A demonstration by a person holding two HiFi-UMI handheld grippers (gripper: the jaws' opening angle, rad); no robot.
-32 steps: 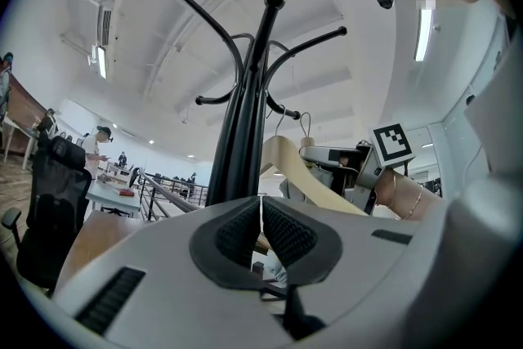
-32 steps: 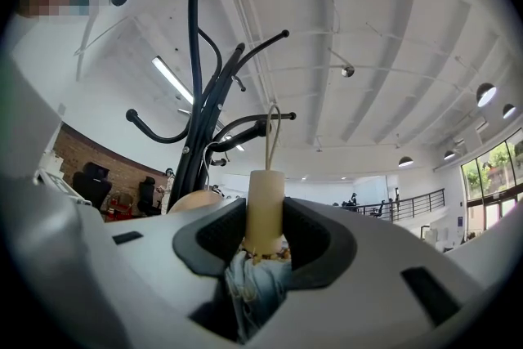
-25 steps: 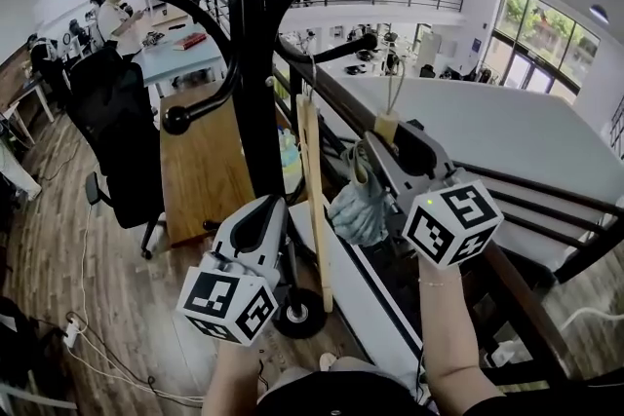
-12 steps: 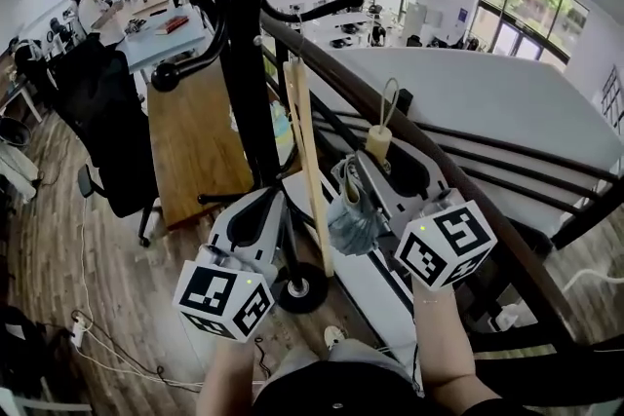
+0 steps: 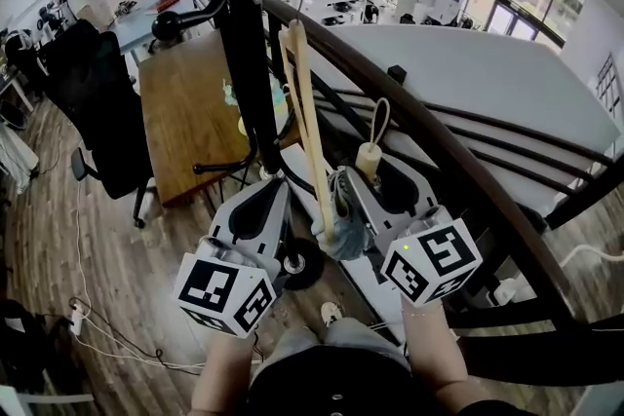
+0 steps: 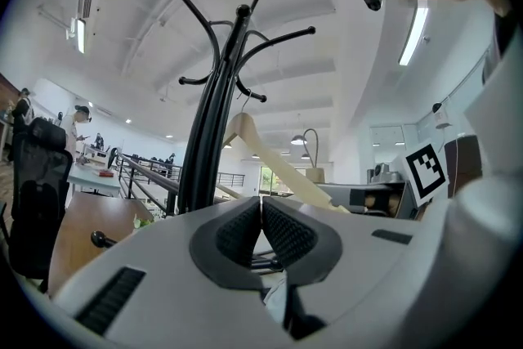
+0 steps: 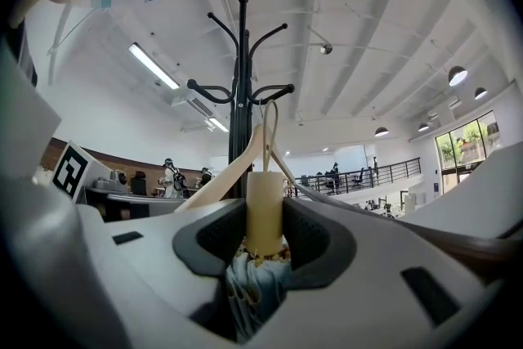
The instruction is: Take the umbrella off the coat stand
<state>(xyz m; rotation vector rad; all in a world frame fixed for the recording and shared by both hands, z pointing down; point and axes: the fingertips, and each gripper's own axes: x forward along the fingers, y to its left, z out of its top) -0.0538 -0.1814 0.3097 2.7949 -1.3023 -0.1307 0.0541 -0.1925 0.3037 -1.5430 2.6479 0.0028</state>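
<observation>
The black coat stand (image 5: 244, 44) rises at the centre, with a wooden hanger (image 5: 307, 112) hanging from one arm. My right gripper (image 5: 356, 175) is shut on the folded umbrella's cream handle (image 5: 368, 158). Its strap loop (image 5: 376, 120) stands free, well below the stand's hooks, and the grey-blue canopy (image 5: 341, 227) hangs under the jaws. In the right gripper view the pads clamp the handle (image 7: 264, 208) from both sides, canopy (image 7: 253, 290) below, stand (image 7: 239, 94) behind. My left gripper (image 5: 273, 192) is beside the pole, shut on nothing; its pads (image 6: 282, 231) meet in the left gripper view.
A wooden desk (image 5: 190, 112) and a black office chair (image 5: 97, 102) stand left of the stand. A dark railing (image 5: 439, 141) runs diagonally on the right, over a white surface (image 5: 487, 83). The stand's base (image 5: 292, 263) is by my feet. Cables (image 5: 88, 336) lie on the floor.
My right gripper has sunk with the umbrella, so its strap loop now sits clear below the hook arms. The left gripper has come down a little beside the pole.
</observation>
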